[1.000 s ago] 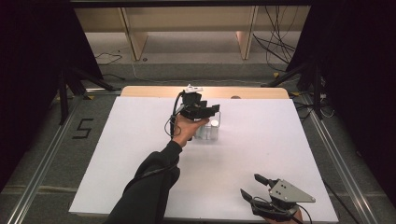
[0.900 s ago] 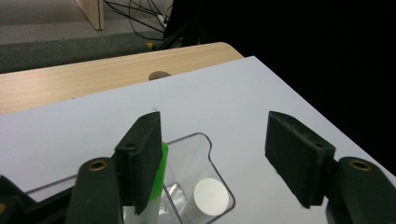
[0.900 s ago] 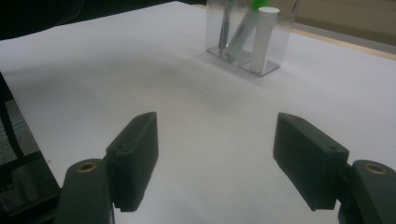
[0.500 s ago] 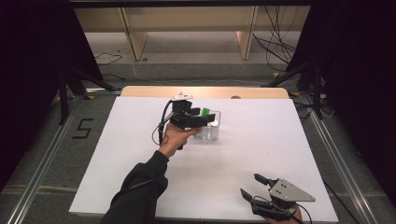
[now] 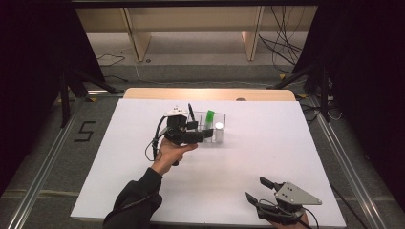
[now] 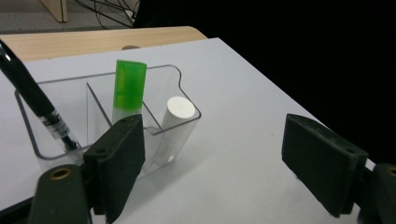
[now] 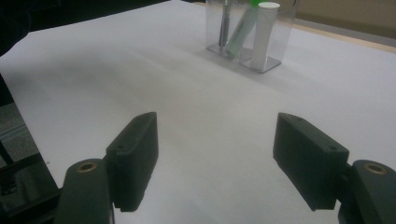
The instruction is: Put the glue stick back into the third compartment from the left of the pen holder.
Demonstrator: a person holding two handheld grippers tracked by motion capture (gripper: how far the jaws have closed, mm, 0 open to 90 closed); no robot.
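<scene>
The clear plastic organizer point(image 6: 187, 109) already holds three items; the left hand-held gripper point(image 6: 224, 163), mid-frame, gapes wide and empty beside it.

Clear organiser point(image 6: 187, 100) holds a green-capped marker point(image 6: 129, 88), white tube point(image 6: 176, 121), and seemingly black pen point(image 6: 28, 93).

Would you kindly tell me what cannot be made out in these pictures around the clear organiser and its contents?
- Pen: left gripper view, its top is cut off by the left edge.
- Green-capped marker: lower body hidden behind the left gripper's near jaw; any label is too blurred to read.
- White tube: its base is blurred through the clear organiser wall.
- High view: the left gripper covers the organiser's front, so its compartments cannot be told apart.
</scene>
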